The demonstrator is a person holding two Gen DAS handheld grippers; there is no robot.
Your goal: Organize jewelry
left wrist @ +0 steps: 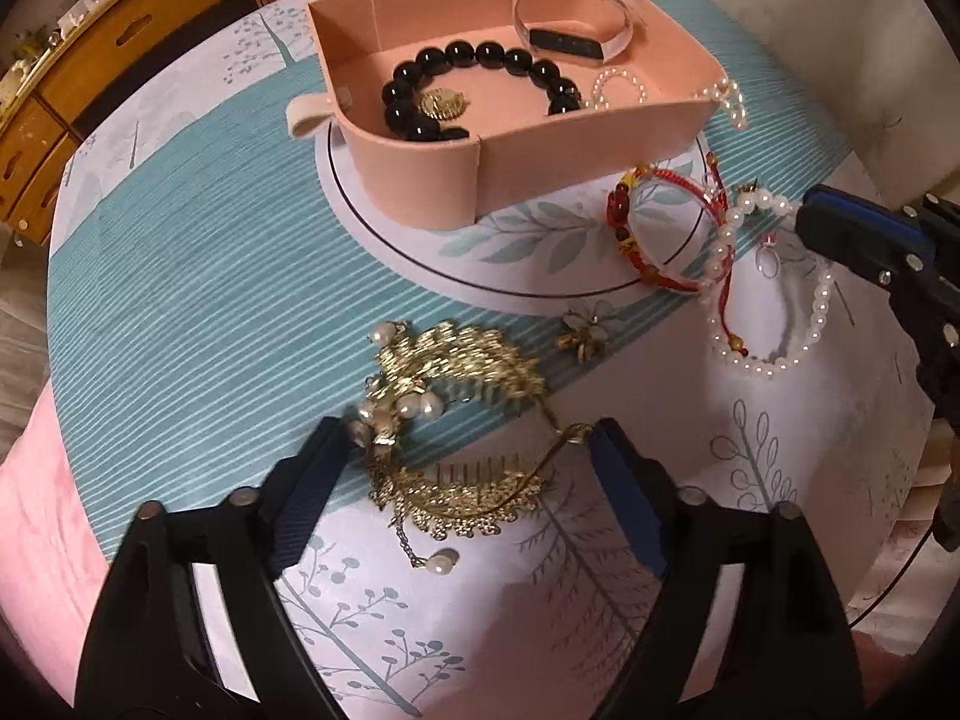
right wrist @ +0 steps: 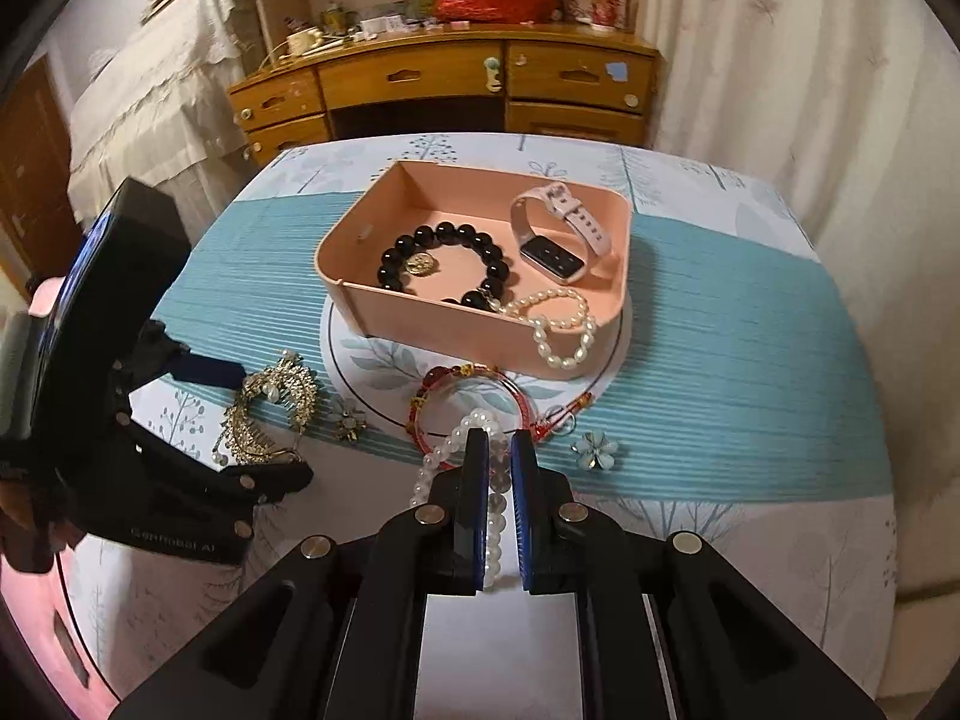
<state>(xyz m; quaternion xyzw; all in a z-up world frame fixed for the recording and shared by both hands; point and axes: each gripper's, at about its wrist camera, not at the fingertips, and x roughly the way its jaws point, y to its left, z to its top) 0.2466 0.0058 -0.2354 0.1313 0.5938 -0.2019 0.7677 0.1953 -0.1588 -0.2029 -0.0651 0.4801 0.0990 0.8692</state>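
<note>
A white pearl strand (right wrist: 489,516) is pinched in the right gripper (right wrist: 499,441) just before the pink tray (right wrist: 456,330), while the gold hair comb (left wrist: 456,426) on the table is straddled by the wide-spread left gripper (left wrist: 465,429), pads apparently clear of it.

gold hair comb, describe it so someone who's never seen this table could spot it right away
Start at the pink tray on the patterned tablecloth. Nearer the camera, between the open left gripper fingers, lies the gold hair comb. Unlike the bracelets nearby, it has leafy filigree, comb teeth and dangling pearls.
</note>
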